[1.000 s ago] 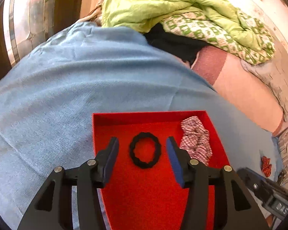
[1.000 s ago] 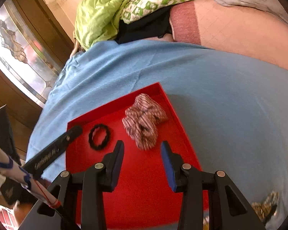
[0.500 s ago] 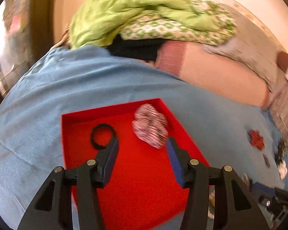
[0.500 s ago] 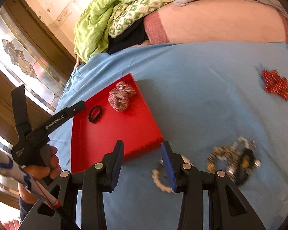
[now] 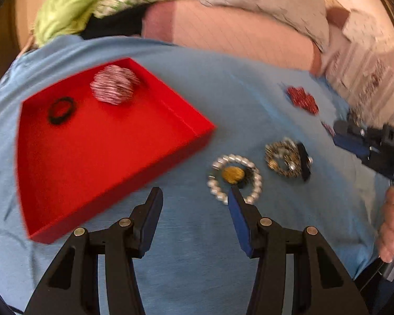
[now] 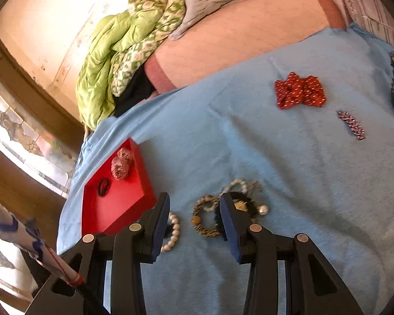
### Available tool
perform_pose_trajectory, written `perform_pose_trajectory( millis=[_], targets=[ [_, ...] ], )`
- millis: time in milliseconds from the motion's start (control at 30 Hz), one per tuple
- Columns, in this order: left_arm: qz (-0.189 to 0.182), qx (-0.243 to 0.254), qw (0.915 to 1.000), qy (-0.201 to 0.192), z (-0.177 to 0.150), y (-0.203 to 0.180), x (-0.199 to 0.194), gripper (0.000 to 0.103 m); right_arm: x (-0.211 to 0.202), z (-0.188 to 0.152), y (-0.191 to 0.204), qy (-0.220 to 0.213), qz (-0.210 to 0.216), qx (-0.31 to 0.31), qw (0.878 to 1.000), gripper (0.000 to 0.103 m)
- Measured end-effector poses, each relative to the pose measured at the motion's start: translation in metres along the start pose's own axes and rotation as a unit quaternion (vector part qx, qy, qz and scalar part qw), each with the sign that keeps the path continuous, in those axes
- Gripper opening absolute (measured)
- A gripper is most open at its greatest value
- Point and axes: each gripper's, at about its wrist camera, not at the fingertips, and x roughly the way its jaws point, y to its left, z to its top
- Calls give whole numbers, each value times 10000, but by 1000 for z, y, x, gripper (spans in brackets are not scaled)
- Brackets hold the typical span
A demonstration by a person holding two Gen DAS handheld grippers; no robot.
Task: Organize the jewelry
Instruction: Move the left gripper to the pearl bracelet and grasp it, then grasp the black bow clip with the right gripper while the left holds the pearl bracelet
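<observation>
- Jewelry lies loose on the blue blanket, outside the red tray; both pairs of fingers stand apart with nothing between them.
- Left gripper hangs over bare blanket; its right fingertip overlaps the near rim of a pearl bracelet that rings a gold piece.
- Right gripper hovers over a gold-and-black beaded bracelet, with more beads just beyond.
- Just right of the pearl bracelet lies that beaded bracelet.
- Inside the tray, near its far edge, sit a black hair tie and a striped scrunchie.
- Farther right lie a red scrunchie and a small sparkly clip.
</observation>
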Motion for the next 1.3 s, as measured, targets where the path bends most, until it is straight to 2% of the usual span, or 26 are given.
perform_pose_trajectory(
  millis=[100, 167, 333, 433, 500, 533, 667, 733, 867, 933, 1033, 1300],
  targets=[
    [168, 153, 9997, 60, 1, -9, 18, 49, 4, -2, 2, 118, 50, -108, 9999, 43],
    [114, 149, 9997, 157, 3, -8, 30, 37, 6, -3, 4, 167, 88, -187, 9996, 43],
    [207, 329, 9989, 255, 7, -12, 48, 35, 10, -4, 4, 215, 185, -197, 9994, 43],
    [396, 595, 9972, 236, 11, -20, 56, 35, 14, -5, 8, 276, 217, -246, 9991, 43],
    [464, 782, 9957, 171, 14, -25, 59, 28, 17, -6, 10, 325, 230, -275, 9988, 43],
    [392, 854, 9955, 157, 16, -28, 59, 11, 19, -7, 11, 360, 231, -295, 9986, 43],
    [45, 898, 9958, 168, 16, -32, 54, 11, 24, -10, 12, 444, 197, -332, 9983, 43],
    [-193, 884, 9959, 11, 18, -31, 41, 11, 25, -10, 11, 440, 178, -326, 9983, 43],
    [-932, 764, 9906, -645, 28, -25, 1, 11, 26, -10, 10, 431, 162, -295, 9985, 43],
    [-1153, 747, 9860, -944, 31, -21, -16, 11, 28, -12, 11, 455, 129, -321, 9984, 43],
    [-1185, 674, 9834, -1202, 37, -11, -31, 11, 35, -15, 14, 538, 99, -368, 9978, 43],
    [-1190, 56, 9826, -1425, 51, 31, -48, 11, 64, -32, 46, 848, 135, -831, 9928, 43]
  ],
)
